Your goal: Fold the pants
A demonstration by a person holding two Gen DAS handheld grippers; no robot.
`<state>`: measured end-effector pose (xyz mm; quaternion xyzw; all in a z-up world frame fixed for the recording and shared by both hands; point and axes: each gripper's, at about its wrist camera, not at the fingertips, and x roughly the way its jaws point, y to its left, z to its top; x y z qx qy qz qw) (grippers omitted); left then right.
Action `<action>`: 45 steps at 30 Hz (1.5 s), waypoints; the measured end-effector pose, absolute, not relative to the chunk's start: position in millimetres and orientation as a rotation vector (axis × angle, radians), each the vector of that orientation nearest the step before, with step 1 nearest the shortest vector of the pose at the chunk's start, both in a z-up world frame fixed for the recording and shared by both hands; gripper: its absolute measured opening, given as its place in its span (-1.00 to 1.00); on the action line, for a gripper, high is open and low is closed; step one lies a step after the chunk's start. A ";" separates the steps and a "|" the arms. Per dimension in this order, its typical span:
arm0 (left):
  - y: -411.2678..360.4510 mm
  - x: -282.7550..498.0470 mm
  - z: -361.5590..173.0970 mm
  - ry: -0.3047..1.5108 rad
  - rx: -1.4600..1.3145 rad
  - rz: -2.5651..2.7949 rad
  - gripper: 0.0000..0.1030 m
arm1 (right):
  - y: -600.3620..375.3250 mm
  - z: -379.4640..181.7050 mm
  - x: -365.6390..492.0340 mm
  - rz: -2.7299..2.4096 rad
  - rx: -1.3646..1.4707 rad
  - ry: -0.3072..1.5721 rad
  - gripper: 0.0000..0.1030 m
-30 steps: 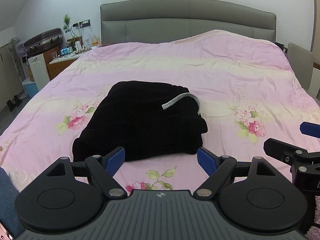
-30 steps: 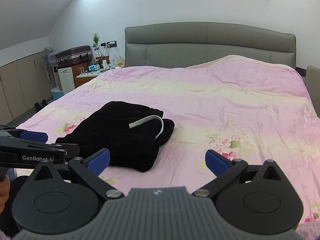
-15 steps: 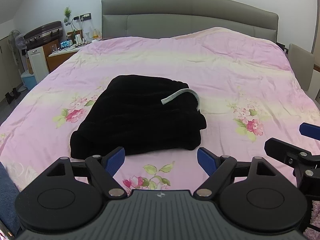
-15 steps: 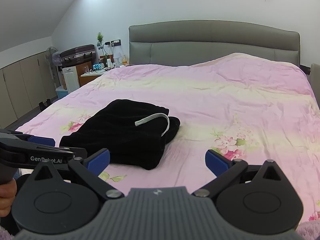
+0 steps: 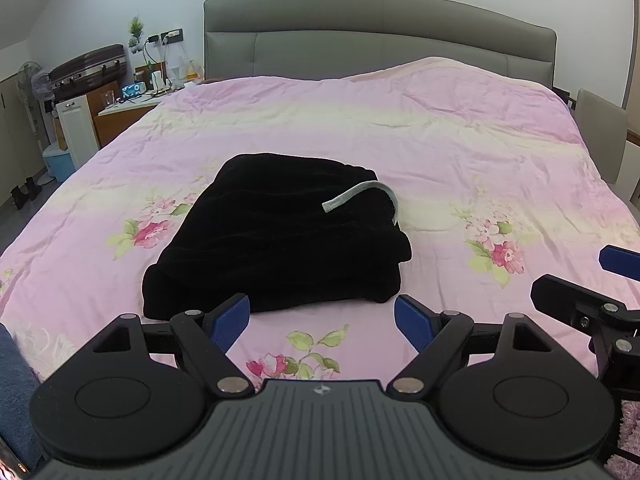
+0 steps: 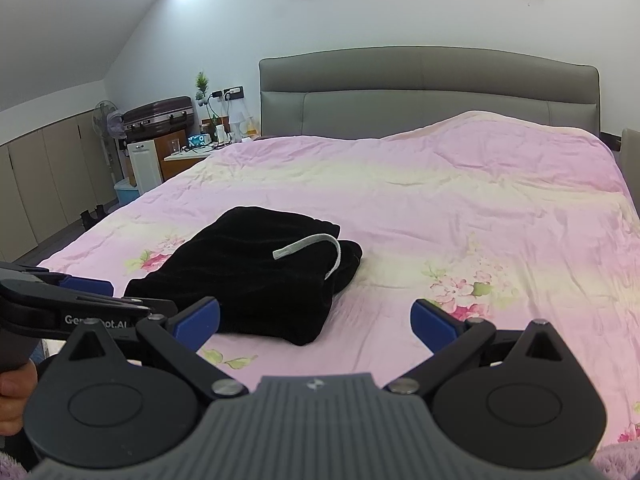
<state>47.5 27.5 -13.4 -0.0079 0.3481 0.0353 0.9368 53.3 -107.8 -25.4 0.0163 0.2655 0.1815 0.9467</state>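
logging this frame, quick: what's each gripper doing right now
left gripper: open, holding nothing, short of the folded black pants.
right gripper: open, holding nothing.

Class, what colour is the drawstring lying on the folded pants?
Light grey drawstring; clearest in the left wrist view.

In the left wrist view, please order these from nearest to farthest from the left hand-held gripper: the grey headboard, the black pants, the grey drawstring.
From the left hand-held gripper:
1. Black pants, just ahead on the bedspread.
2. Grey drawstring, lying on the pants' far right part.
3. Grey headboard, at the bed's far end.
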 end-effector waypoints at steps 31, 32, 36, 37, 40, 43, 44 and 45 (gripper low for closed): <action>28.5 48.3 -9.3 0.708 -0.023 0.079 0.87 | -109.5 -23.6 52.8 0.383 0.023 0.541 0.90; 28.4 48.2 -9.3 0.707 -0.023 0.079 0.87 | -109.7 -23.4 52.8 0.383 0.023 0.542 0.90; 28.6 48.3 -9.2 0.707 -0.023 0.079 0.87 | -110.3 -23.4 52.4 0.384 0.023 0.541 0.90; 28.8 48.3 -9.1 0.707 -0.023 0.078 0.87 | -110.4 -23.4 52.4 0.384 0.024 0.540 0.90; 29.0 48.4 -9.1 0.708 -0.023 0.077 0.87 | -110.4 -23.6 52.6 0.385 0.023 0.542 0.90; 28.7 48.4 -8.5 0.709 -0.020 0.076 0.87 | -110.4 -23.3 52.6 0.385 0.023 0.542 0.90; 27.8 47.9 -8.7 0.708 -0.021 0.077 0.87 | -110.5 -23.3 52.6 0.385 0.023 0.542 0.90; 27.8 48.0 -8.5 0.708 -0.021 0.076 0.87 | -110.6 -23.3 52.6 0.385 0.023 0.541 0.90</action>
